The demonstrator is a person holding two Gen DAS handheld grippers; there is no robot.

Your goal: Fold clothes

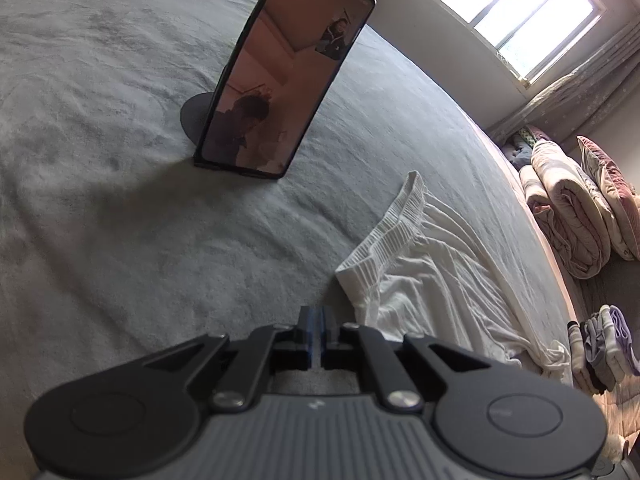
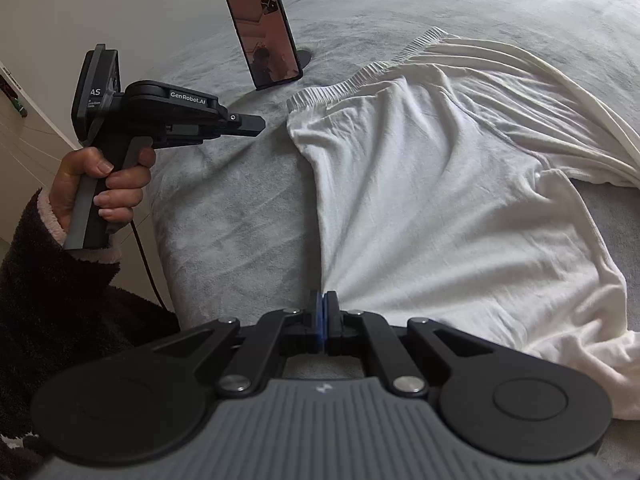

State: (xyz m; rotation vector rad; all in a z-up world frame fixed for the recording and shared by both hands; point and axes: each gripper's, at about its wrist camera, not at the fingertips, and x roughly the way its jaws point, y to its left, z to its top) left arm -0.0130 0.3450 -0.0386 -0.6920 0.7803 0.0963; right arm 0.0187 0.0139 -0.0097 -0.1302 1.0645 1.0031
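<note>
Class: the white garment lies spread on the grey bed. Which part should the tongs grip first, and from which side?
Probably the ribbed waistband of the white garment. Its bunched, raised edge gives the tongs something to pinch. Come from the phone side, where bare bed leaves room.

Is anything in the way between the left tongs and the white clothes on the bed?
No. Only bare grey blanket lies between the left tongs and the white garment. The phone stands farther back.

Ahead of your left hand-held gripper a phone [image 1: 280, 72] stands propped on the grey bed [image 1: 100, 200]; rolled quilts [image 1: 568, 220], perhaps, lie far right.
</note>
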